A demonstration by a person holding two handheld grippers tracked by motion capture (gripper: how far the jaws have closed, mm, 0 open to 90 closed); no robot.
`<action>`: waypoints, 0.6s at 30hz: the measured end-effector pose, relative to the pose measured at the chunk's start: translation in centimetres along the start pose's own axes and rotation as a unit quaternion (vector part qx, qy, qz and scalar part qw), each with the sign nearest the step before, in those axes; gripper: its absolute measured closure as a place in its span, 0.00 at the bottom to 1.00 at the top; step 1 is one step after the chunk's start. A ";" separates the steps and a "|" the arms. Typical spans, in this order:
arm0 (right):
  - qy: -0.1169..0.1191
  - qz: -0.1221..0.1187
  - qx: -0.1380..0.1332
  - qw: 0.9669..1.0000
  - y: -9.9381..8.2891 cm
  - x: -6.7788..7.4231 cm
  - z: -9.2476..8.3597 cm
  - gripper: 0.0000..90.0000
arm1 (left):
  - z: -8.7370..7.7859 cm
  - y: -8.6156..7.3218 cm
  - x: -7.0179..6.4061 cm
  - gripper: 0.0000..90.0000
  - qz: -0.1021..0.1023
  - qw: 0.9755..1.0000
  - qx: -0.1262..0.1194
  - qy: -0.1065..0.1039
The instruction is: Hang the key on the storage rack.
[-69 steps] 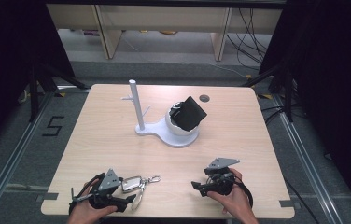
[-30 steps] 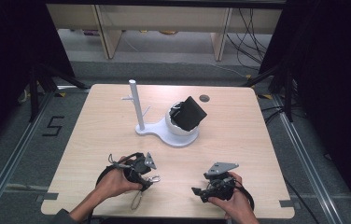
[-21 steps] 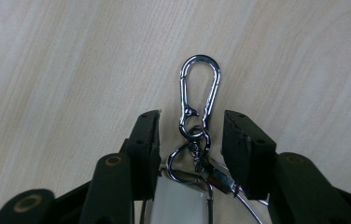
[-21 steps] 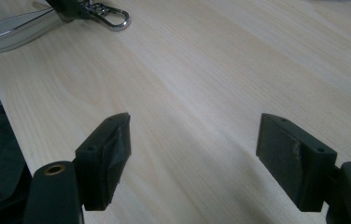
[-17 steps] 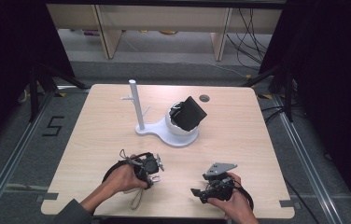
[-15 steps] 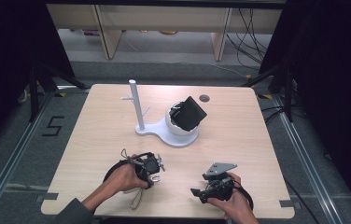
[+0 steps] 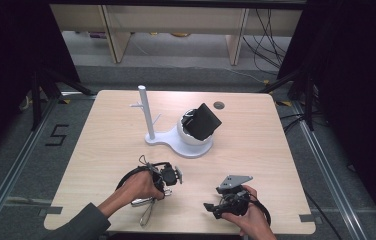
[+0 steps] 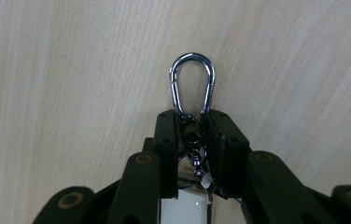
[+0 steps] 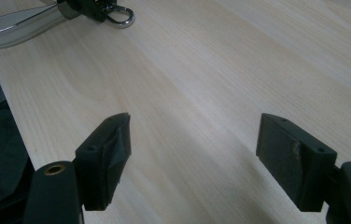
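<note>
Pale wood tabletop stands on a grey floor, with dark curtains at both sides and shelving legs behind it. Toward the near left, the person's left hand holds the left claw, whose jaws are pinched together on the swivel end of a key strap. Its silver carabiner sticks out past the jaw tips just above the wood, while the strap's loop trails back toward the near edge. Farther back, around the middle of the tabletop, a white stand rises as a thin post with small pegs from a flat base. On the round right part of that base sits a white bowl-like holder with a black box-shaped object resting tilted in it. Just behind it is a small dark round hole. Near the front right, the right hand holds the right claw, jaws spread wide with nothing between them.
</note>
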State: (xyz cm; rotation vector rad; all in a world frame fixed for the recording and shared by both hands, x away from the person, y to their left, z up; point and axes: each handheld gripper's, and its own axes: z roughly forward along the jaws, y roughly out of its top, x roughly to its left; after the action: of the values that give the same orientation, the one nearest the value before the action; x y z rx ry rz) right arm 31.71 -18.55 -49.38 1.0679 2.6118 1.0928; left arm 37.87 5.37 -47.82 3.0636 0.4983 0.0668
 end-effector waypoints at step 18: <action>-0.002 -0.009 0.003 1.000 0.1 -0.4 -0.1 0.30 | -0.8 -1.1 0.5 0.83 0.025 0.999 -0.030 -0.002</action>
State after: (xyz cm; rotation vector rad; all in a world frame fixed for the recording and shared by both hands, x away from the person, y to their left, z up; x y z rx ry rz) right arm 31.97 -18.84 -49.31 1.0438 2.6185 1.0796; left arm 37.99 6.58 -47.10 3.0173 0.4104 0.0749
